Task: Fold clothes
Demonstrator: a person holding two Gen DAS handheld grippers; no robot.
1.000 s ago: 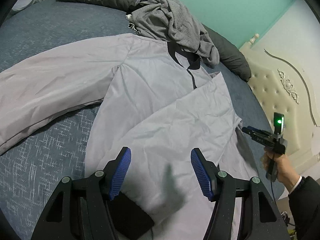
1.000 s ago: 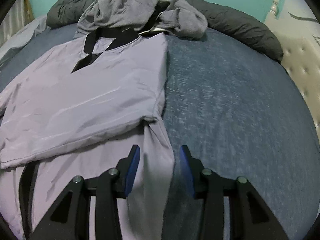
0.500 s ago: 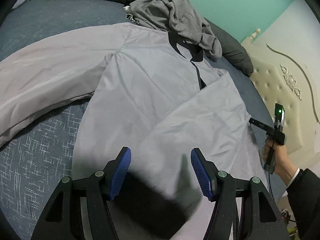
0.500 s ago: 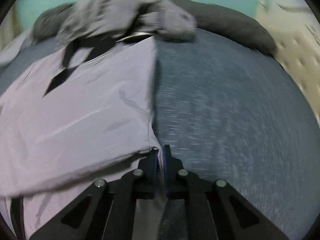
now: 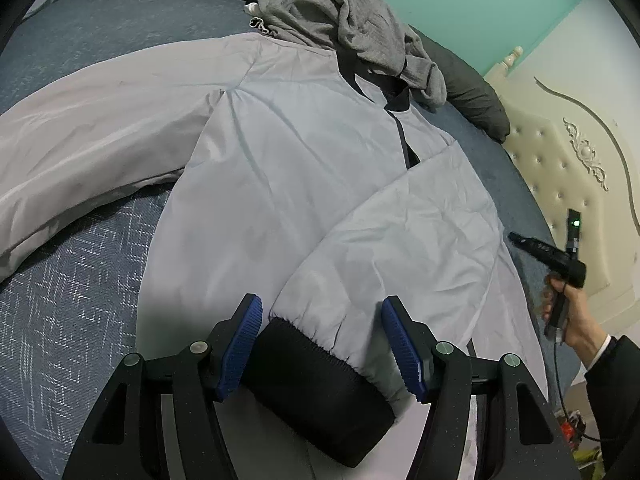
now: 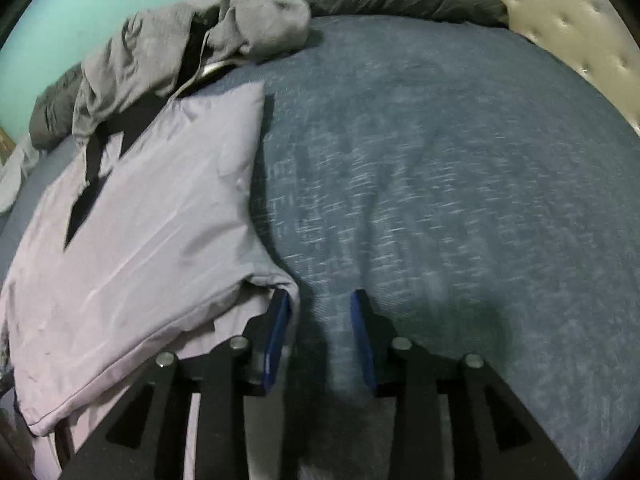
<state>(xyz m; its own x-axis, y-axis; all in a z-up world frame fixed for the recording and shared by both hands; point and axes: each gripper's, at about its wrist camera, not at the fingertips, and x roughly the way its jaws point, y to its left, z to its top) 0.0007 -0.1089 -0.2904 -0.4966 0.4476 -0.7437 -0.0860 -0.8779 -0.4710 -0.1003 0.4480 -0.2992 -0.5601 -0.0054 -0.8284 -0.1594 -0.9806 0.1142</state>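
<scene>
Jacket (image 5: 304,184) is spread flat across the bed (image 5: 72,304), one sleeve folded inward, its cuff (image 5: 316,392) framed by the wide left gripper (image 5: 322,346), while the opening, empty right gripper (image 6: 320,336) is kept at the folded edge.

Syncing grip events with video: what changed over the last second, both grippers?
The right gripper pinched shut on the jacket edge, then let go; its jaws are opening, with only the bedspread between them. The black cuff now lies between the left gripper pads. Left jaws stayed open; the grey hoodie is unmoved.
</scene>
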